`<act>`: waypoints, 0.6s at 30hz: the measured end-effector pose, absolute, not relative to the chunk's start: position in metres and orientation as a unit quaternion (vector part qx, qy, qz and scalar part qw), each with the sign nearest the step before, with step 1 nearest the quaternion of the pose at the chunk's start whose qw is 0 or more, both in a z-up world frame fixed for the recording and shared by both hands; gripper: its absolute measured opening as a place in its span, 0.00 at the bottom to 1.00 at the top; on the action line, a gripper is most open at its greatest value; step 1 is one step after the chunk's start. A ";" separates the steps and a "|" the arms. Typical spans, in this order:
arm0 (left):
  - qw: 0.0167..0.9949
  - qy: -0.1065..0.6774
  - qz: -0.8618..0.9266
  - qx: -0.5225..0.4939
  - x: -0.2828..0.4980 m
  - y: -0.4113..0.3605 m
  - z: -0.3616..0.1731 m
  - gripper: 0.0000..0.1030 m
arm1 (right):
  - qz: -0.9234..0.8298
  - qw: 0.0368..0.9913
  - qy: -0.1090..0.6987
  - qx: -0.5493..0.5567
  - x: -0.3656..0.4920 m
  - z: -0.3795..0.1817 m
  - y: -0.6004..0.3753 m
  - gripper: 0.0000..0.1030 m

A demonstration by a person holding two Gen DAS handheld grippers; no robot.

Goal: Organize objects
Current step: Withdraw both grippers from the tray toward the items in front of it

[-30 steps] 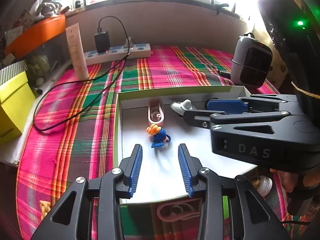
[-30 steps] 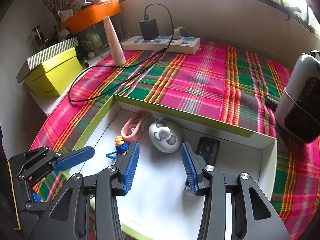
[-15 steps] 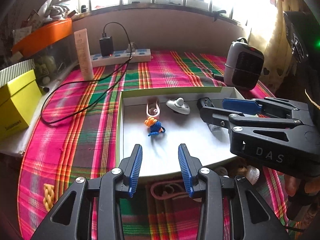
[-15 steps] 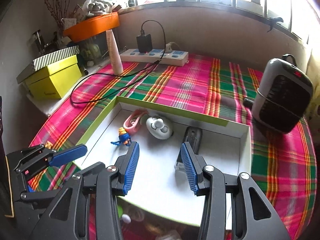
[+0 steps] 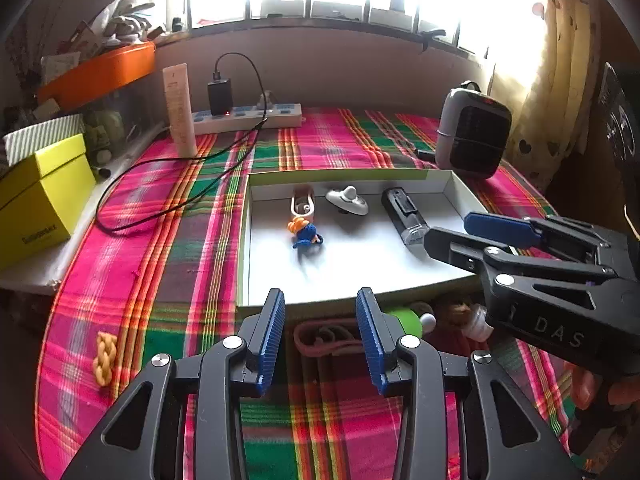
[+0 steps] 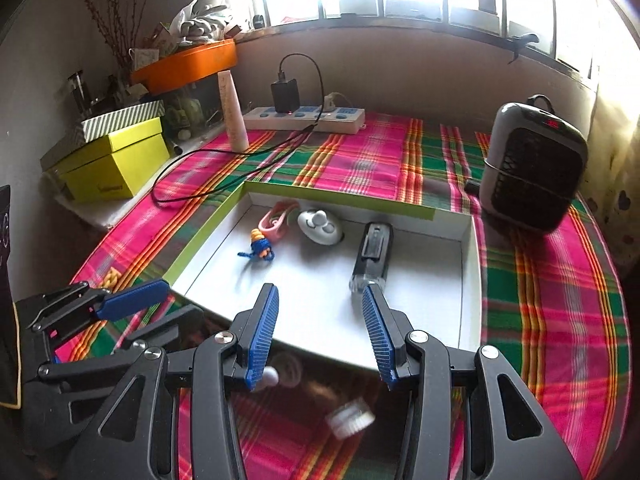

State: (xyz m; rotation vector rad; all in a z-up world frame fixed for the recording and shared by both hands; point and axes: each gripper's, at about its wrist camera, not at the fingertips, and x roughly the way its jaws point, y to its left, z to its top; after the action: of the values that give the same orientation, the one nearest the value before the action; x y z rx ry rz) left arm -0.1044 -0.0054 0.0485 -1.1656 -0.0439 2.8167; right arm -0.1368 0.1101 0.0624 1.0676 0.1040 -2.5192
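A: Plaid cloth under a bright window. White box lid, green rim, holds a pink clip, blue-orange knot charm, white round toy and a black lighter.

B: Claws?

A: Left gripper and right gripper both parted, nothing between the pads, at the lid's near edge.

B: View differences?

A: Left view alone shows the green toy clearly; the braided orange piece is plainest there too.

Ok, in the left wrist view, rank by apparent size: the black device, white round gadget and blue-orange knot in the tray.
Largest to smallest:
1. black device
2. white round gadget
3. blue-orange knot
The last two look close, and the knot lies nearer the camera, so that order is unsure.
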 end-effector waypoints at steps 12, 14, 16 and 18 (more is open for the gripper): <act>0.052 -0.028 0.923 -0.381 -0.079 -0.016 0.041 0.35 | -0.911 0.175 0.051 0.370 -0.099 0.054 0.124 0.44; 0.048 -0.029 0.921 -0.385 -0.077 -0.019 0.038 0.36 | -0.912 0.171 0.051 0.369 -0.094 0.053 0.127 0.44; 0.048 -0.032 0.920 -0.389 -0.076 -0.021 0.035 0.36 | -0.912 0.169 0.050 0.370 -0.091 0.050 0.130 0.44; 0.052 -0.040 0.918 -0.391 -0.076 -0.023 0.033 0.37 | -0.912 0.163 0.050 0.373 -0.090 0.048 0.132 0.44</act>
State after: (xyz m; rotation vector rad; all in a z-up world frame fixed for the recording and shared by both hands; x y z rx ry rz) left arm -0.0757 -0.0233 0.0335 -1.1893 -0.1225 2.7917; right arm -0.0901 0.1319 0.0476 1.0634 0.1417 -2.6012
